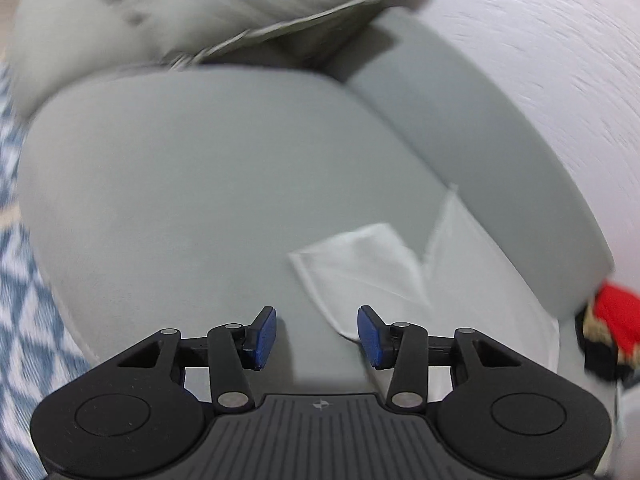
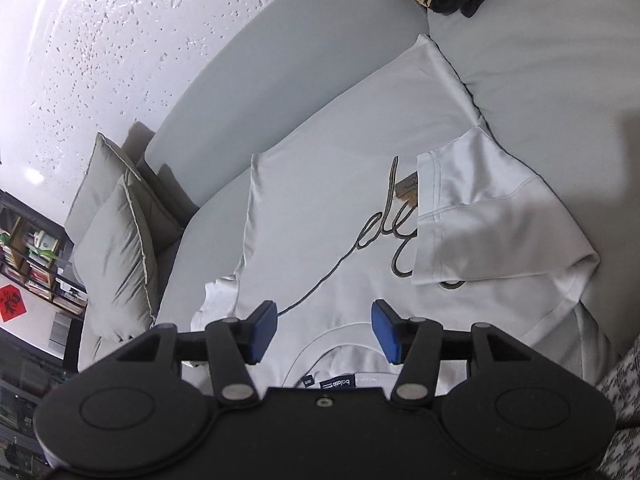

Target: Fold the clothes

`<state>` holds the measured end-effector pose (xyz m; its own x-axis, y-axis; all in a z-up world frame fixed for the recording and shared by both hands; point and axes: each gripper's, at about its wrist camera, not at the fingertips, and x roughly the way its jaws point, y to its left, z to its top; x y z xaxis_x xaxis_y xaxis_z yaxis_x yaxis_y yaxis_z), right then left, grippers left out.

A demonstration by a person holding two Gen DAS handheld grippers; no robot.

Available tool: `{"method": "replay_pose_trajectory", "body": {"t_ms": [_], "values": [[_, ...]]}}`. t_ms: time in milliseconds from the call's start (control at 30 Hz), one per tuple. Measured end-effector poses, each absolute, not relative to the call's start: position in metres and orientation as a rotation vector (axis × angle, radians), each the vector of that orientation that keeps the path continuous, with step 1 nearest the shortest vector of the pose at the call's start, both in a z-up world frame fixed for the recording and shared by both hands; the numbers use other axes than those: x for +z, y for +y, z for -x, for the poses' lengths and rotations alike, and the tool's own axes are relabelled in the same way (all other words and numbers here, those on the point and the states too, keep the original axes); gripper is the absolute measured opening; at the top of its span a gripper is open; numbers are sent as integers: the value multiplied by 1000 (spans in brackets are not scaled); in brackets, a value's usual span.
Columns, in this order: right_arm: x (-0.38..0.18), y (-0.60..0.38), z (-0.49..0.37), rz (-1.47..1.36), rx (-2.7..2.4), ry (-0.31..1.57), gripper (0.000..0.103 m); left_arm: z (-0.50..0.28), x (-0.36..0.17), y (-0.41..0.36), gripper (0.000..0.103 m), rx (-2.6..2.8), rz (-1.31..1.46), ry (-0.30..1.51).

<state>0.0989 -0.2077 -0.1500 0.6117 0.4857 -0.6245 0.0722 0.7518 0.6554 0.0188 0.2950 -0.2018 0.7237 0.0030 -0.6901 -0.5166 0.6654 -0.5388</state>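
On the grey sofa (image 2: 540,40), white T-shirt (image 2: 340,184), one sleeve (image 2: 488,208) folded.

Both wrist cameras look down close over the grey sofa (image 1: 180,200), sharing the white T-shirt (image 2: 340,200) (left view blurred).

Before me spreads a pale grey cushioned sofa seat (image 2: 224,216) with a rounded backrest (image 2: 288,60). Behind it rises a white textured wall (image 2: 100,40). Two grey piped pillows (image 2: 116,248) lean at the left end. Far left stands a dark bookshelf full of books (image 2: 32,256), and below it a red diamond-shaped paper (image 2: 11,303).
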Motion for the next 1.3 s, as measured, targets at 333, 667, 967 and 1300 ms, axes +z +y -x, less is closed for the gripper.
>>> {"method": "replay_pose_trajectory", "body": {"t_ms": [333, 667, 967, 1300], "values": [[-153, -212, -99, -705, 229, 899, 53, -66, -228, 325, 18, 266, 908, 775], [-156, -225, -97, -725, 221, 892, 54, -82, -182, 290, 1, 226, 584, 735], [-160, -238, -94, -761, 219, 885, 54, -77, -106, 137, 1, -20, -72, 553], [-163, -255, -90, -798, 210, 894, 60, -62, -182, 57, 22, -169, -279, 888]]}}
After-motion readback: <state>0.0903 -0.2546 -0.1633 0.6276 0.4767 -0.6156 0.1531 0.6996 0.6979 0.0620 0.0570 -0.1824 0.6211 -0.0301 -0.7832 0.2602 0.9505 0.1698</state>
